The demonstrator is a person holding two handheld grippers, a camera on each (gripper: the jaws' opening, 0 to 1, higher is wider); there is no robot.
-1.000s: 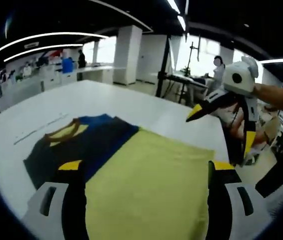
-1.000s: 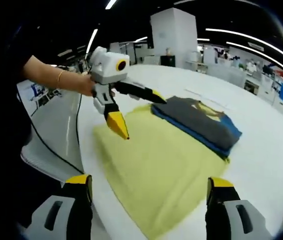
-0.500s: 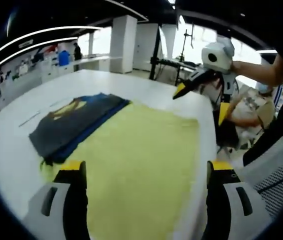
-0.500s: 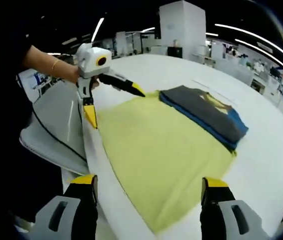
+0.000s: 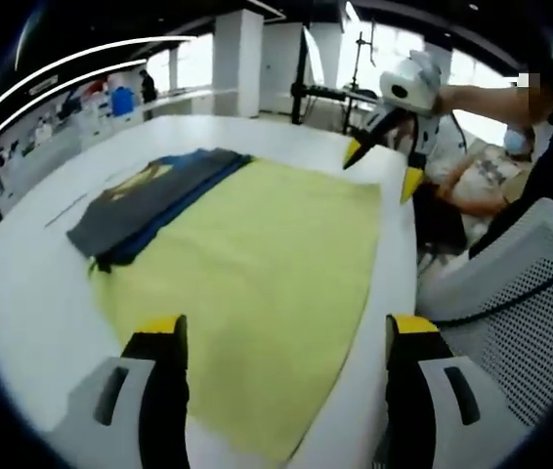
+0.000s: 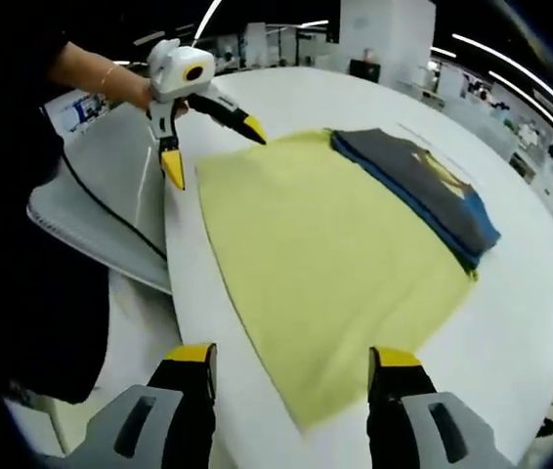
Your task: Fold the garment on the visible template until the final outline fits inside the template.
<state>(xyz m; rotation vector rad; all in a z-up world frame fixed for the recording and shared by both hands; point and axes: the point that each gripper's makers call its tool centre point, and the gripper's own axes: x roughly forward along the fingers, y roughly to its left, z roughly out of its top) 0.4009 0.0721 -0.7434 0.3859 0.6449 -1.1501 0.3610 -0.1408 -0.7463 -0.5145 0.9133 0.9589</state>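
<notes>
Above the near edge of the worktop (image 5: 22, 293), both tongs hang spread and empty: left tongs (image 5: 286, 337), right tongs (image 6: 291, 366). Ahead lies the yellow template (image 5: 257, 254), flat. The folded garment (image 5: 149, 191) rests along its far edge, long axis following that edge, partly off it. Both tongs look about equally far from it.

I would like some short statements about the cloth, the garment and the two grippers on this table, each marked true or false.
1. The folded dark garment lies along one edge of the yellow cloth. True.
2. The left gripper is shut on the cloth. False: its jaws stand open, holding nothing.
3. The yellow cloth lies spread flat on the white table. True.
4. The right gripper grips the garment. False: it is open near the cloth's corner, apart from the garment.
</notes>
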